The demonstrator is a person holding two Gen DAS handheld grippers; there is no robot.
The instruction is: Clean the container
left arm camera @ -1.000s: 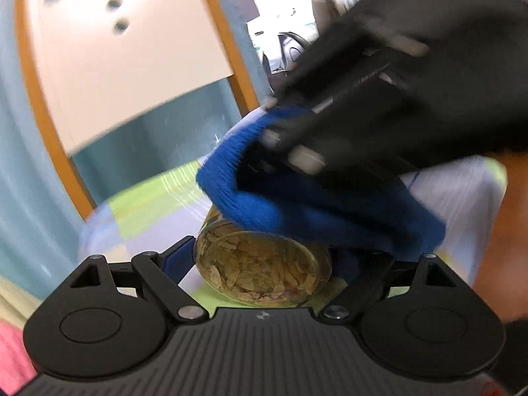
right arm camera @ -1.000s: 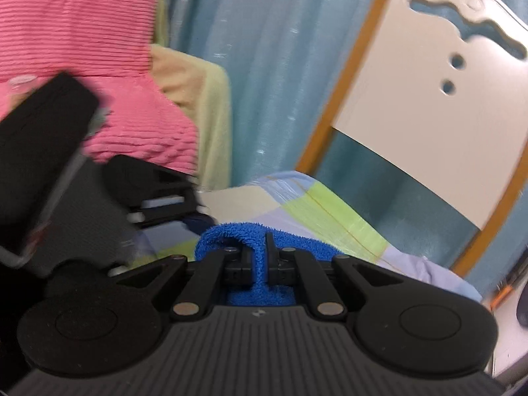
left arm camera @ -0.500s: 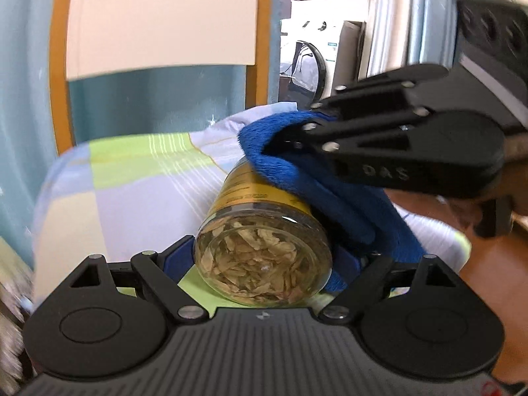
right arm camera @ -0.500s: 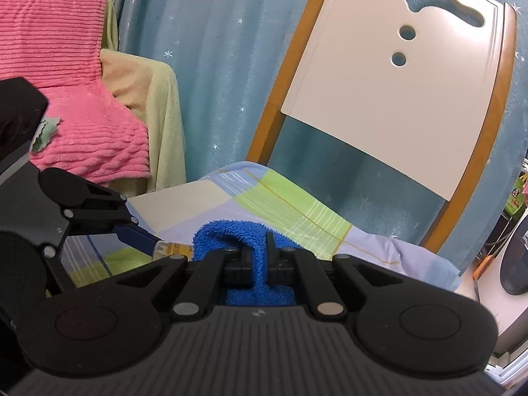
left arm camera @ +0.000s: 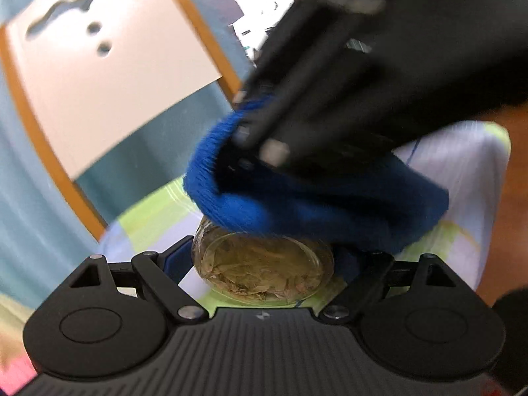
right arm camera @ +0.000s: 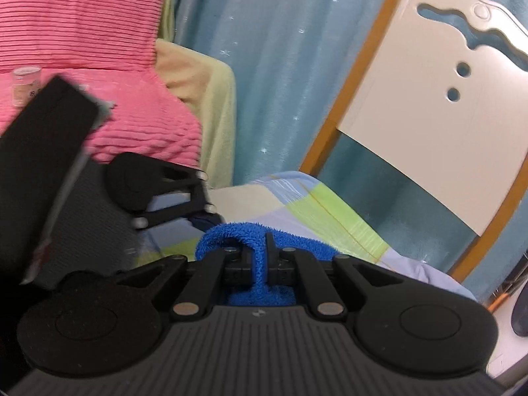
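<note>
Glass jar (left arm camera: pixel 264 272) — filled with pale dried flakes, lower centre of the left wrist view, clamped between the left gripper (left arm camera: pixel 264 264) fingers; base faces the camera, long axis running away from it. Right gripper (right arm camera: pixel 265 264) — pinched on blue cloth (left arm camera: pixel 313 198), pressed onto the jar's upper side.

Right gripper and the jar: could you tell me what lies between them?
The blue cloth. In the left wrist view the right gripper, shut on the cloth, presses it onto the jar, which the left gripper holds.
</note>
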